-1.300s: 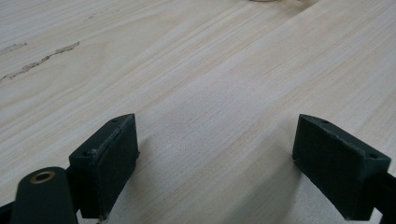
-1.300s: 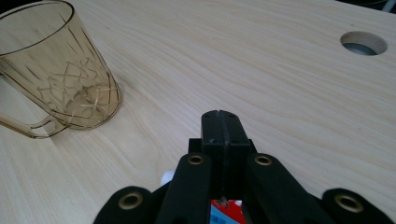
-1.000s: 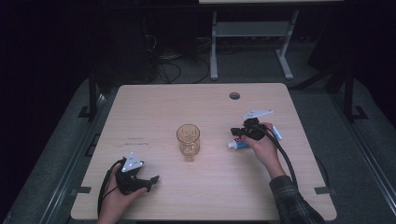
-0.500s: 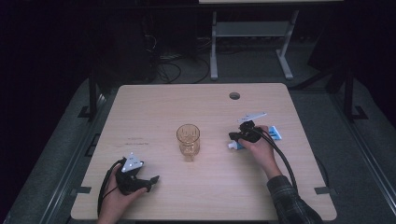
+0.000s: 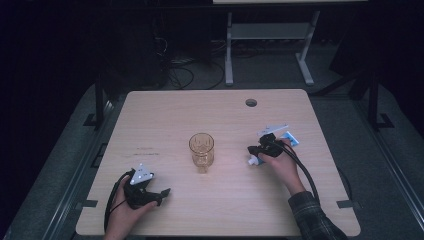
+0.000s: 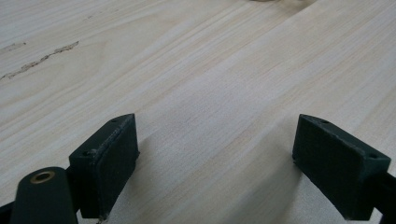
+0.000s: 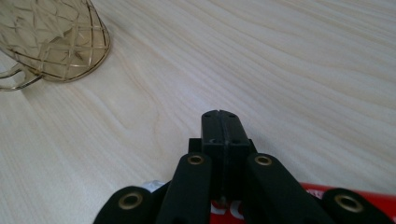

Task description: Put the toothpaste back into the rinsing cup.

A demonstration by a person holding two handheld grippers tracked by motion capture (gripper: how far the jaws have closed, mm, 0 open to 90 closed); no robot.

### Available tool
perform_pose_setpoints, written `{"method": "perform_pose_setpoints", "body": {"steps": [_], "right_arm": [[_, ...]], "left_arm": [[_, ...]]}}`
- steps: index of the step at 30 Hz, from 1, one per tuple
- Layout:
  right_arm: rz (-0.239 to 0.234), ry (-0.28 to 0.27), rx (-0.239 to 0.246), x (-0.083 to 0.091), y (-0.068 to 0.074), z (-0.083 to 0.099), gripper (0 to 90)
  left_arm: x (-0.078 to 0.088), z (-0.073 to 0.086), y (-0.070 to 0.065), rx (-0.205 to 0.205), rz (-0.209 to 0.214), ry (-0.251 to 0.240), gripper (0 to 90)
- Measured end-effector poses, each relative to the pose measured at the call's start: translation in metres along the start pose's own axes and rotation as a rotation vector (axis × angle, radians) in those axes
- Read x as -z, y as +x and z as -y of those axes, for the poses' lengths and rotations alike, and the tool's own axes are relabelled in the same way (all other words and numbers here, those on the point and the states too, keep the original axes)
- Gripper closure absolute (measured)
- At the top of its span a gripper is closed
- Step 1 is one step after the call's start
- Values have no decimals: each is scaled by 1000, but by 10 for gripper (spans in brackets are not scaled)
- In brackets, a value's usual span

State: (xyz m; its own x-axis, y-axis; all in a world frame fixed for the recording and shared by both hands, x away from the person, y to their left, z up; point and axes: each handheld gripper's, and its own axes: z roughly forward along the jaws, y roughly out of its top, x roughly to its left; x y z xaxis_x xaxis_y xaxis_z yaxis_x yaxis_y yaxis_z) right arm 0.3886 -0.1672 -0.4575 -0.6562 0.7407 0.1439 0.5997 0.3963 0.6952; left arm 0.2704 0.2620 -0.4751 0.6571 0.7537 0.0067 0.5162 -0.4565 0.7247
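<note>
A gold wire cup (image 5: 201, 149) stands upright at the middle of the wooden table (image 5: 165, 107); the right gripper view has it at the upper left (image 7: 56, 42). My right gripper (image 5: 252, 149) lies low over a toothpaste tube (image 5: 289, 138), jaws shut pad to pad and pointing toward the cup, nothing between them. In the right gripper view the shut jaws (image 7: 222, 122) rest above the tube's red and white body (image 7: 364, 198). My left gripper (image 5: 163, 195) sits near the table's front left, open, with bare wood between its pads (image 6: 215, 158).
A round cable hole (image 5: 251, 103) is set in the table's far right part. A metal stand (image 5: 230, 45) and cables sit on the dark floor behind the table. Faint scuff marks (image 6: 42, 58) show on the wood ahead of the left gripper.
My right hand and gripper have drifted slightly toward the near edge over the tube. The left gripper and the cup have stayed put.
</note>
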Motion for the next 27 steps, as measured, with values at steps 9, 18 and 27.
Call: {"method": "perform_pose_setpoints", "body": {"steps": [9,18,27], "right_arm": [[1,-5,6,16,5,13,900],[14,-12,-1,36,4,27,900],[20,-17,-5,54,3,43,900]], "left_arm": [[0,0,0,-1,1,0,134],[0,0,0,-1,2,-1,134],[0,0,0,-1,2,-1,134]]}}
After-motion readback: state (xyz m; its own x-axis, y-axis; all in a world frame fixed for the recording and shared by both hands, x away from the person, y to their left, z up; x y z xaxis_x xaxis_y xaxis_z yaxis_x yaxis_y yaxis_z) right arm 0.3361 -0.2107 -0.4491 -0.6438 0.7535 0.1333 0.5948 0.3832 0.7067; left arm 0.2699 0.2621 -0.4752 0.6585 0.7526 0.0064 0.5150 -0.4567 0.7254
